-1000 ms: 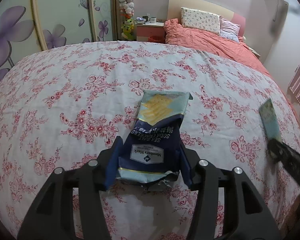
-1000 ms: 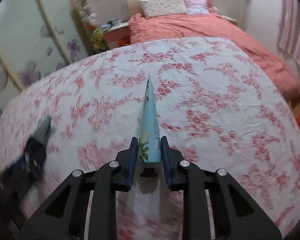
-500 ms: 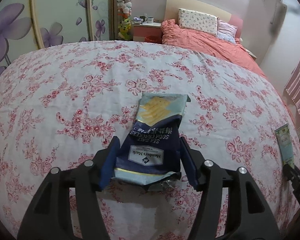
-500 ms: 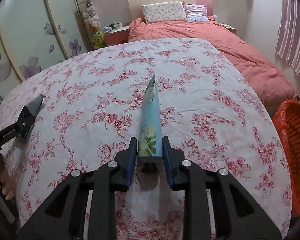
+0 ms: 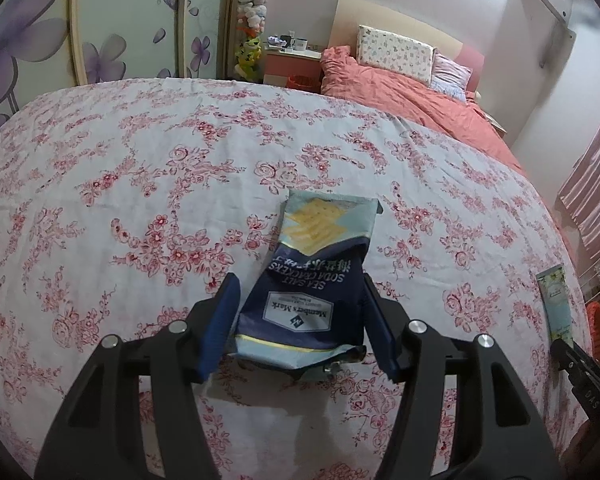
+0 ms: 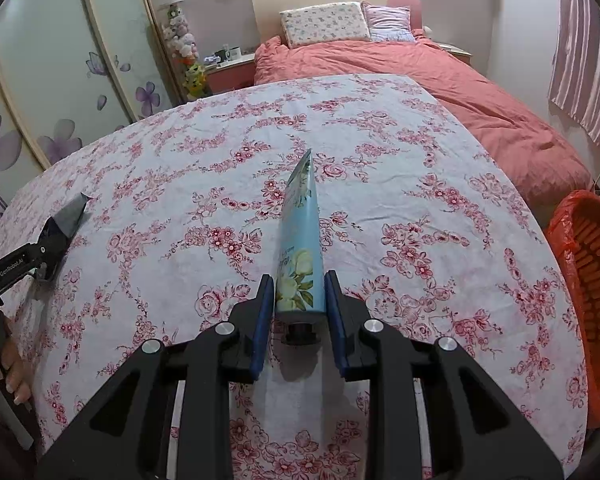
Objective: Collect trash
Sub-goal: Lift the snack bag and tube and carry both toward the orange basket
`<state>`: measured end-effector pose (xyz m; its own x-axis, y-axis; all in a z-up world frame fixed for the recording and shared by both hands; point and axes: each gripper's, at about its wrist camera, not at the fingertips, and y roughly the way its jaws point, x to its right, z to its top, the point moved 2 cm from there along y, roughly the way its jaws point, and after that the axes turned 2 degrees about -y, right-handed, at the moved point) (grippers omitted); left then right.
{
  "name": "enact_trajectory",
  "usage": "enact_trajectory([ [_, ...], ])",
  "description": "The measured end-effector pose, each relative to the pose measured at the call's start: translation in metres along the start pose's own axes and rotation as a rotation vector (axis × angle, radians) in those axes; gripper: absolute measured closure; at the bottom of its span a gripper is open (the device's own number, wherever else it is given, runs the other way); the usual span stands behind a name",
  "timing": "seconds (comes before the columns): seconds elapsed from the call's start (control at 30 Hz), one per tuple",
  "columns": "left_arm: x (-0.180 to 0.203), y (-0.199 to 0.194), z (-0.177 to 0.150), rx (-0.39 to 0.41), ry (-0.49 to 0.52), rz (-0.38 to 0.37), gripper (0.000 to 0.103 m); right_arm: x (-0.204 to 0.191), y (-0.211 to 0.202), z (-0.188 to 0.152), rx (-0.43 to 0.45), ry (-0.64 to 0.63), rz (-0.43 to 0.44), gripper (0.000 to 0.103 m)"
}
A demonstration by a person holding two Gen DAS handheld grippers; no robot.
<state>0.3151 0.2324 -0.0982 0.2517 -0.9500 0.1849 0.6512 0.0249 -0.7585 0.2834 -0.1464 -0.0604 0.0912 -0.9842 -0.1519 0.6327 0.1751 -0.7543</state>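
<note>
While your left tool (image 5: 300, 312) clamps the dark blue foil cracker bag (image 5: 314, 280), your right tool (image 6: 299, 296) pinches the pale blue floral tube (image 6: 302, 248) above the floral-clothed worktop (image 6: 180, 184).

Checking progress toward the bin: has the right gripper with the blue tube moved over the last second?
Yes. The right gripper, shut on the blue tube, has swung rightward: the orange basket, absent from this view a second ago, now fills the right edge.
</note>
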Motion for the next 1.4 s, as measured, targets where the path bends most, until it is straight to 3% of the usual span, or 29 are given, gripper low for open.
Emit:
enact_trajectory([
  [0.8,-0.001,-0.001,0.0,0.001,-0.006,-0.008,0.044,0.002,-0.002,-0.001,0.004,0.024,0.031,0.076],
  [1.0,0.01,0.002,-0.001,-0.012,0.056,0.047,0.043,-0.001,0.002,0.003,0.003,0.004,-0.016,0.076],
  [1.1,0.014,0.004,0.0,-0.011,0.075,0.063,0.055,-0.001,0.004,0.005,0.004,0.012,-0.017,0.078],
  [1.17,0.016,0.004,0.001,-0.008,0.079,0.047,0.071,-0.002,0.004,0.004,0.006,0.013,-0.006,0.078],
  [1.4,0.027,-0.003,-0.004,0.014,0.106,0.05,0.076,0.009,-0.008,-0.004,0.025,0.03,-0.003,0.078],
])
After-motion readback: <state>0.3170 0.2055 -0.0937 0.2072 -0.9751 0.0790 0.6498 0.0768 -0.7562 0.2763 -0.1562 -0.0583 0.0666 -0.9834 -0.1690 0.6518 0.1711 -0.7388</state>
